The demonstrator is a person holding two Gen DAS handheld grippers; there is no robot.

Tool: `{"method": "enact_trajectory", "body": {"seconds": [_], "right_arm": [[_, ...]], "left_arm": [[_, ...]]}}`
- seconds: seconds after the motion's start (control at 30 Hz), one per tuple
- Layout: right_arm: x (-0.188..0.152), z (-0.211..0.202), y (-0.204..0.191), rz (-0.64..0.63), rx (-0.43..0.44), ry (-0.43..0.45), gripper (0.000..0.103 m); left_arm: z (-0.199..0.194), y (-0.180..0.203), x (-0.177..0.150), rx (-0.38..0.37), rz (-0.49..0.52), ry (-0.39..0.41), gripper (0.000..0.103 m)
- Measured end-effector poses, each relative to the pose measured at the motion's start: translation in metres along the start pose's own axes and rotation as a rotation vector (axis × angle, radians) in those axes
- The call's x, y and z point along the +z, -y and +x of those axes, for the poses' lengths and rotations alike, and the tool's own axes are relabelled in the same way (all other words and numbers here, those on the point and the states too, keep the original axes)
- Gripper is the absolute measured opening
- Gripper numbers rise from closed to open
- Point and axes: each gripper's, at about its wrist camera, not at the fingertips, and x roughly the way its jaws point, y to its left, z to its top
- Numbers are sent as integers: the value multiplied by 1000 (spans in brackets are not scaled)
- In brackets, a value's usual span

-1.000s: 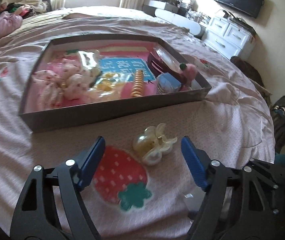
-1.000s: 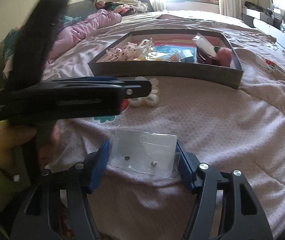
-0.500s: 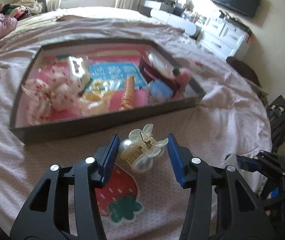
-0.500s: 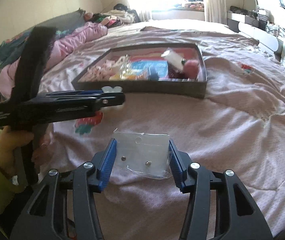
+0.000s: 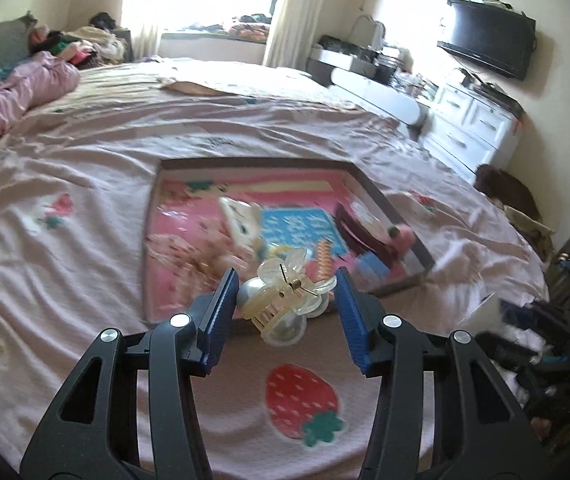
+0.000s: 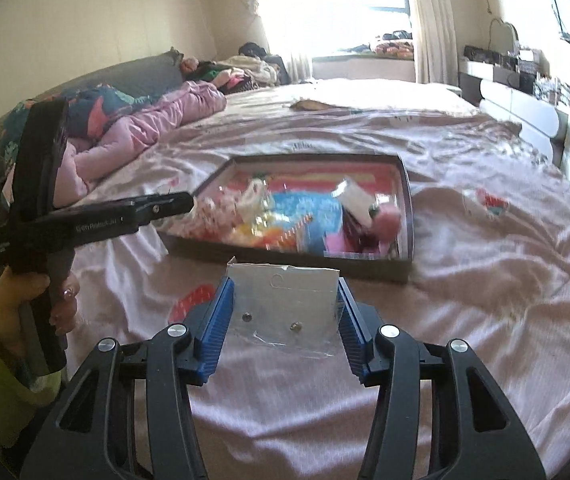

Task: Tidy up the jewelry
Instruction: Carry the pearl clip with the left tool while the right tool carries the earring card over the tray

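Grippers each clamp one piece above the pink bedspread (image 5: pixel 85 160): left gripper (image 5: pixel 285 300) a pearl hair claw (image 5: pixel 281 300), right gripper (image 6: pixel 285 308) an earring card (image 6: pixel 285 304) — carrying step; next, lowering into the grey tray (image 6: pixel 405 208).

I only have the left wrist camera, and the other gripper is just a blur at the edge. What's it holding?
Observer: The right gripper is shut on a clear earring packet.
Operator: What's inside it?
Observer: Two small studs on a white card.
Operator: Is it over the tray yet?
Observer: No, it looks short of the tray, on the side of its near wall.
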Motion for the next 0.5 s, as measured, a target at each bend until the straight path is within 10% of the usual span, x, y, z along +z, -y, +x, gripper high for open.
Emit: {"method": "enact_trajectory", "body": {"seconds": [0.5], "right_arm": [[64,19,3,-50,-6,97,48]], "left_arm": [[-4,-32,23,42,-70,48,40]]}}
